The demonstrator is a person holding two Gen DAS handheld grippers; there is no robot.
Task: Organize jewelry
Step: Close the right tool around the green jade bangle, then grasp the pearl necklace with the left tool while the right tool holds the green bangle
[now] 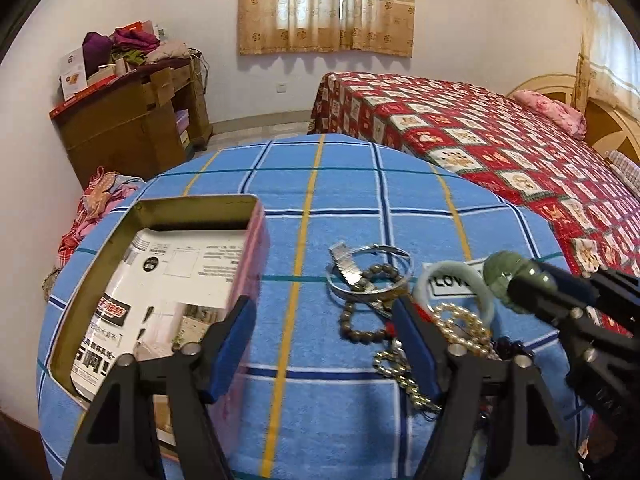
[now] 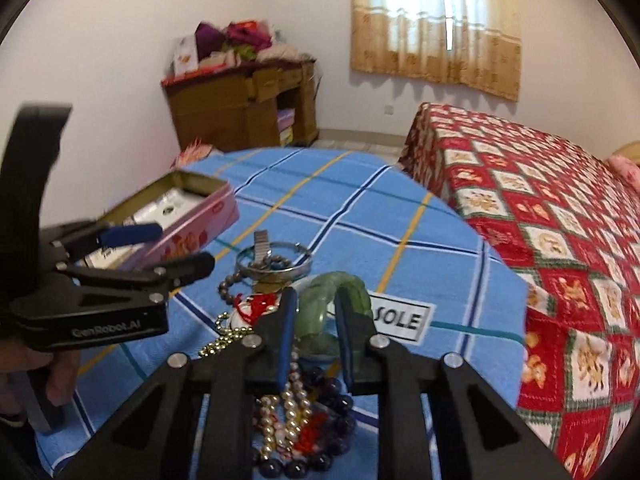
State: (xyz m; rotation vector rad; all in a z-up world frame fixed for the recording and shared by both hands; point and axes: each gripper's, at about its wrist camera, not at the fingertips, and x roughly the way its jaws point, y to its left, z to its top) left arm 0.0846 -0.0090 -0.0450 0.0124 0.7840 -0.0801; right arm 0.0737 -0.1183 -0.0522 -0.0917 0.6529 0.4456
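An open pink tin (image 1: 256, 248) lined with printed paper sits at the left on the blue checked cloth (image 1: 340, 192). My left gripper (image 1: 324, 346) is open above the cloth, between the tin and the jewelry pile, with nothing between its fingers. The pile holds a silver bangle (image 1: 372, 258), a brown bead bracelet (image 1: 356, 326), a pale jade bangle (image 1: 424, 280), pearls (image 1: 464, 326) and a gold chain (image 1: 404, 380). My right gripper (image 2: 318, 326) is shut on a green jade bangle (image 2: 320, 292) over the pile. That bangle (image 1: 502, 272) also shows at the right of the left wrist view.
A bed with a red patchwork quilt (image 1: 500, 140) stands just right of the table. A cluttered wooden cabinet (image 1: 132, 120) is at the back left wall. A white printed label (image 2: 400, 320) lies on the cloth beside the pile. A hand (image 2: 60, 380) holds the left gripper (image 2: 182, 246).
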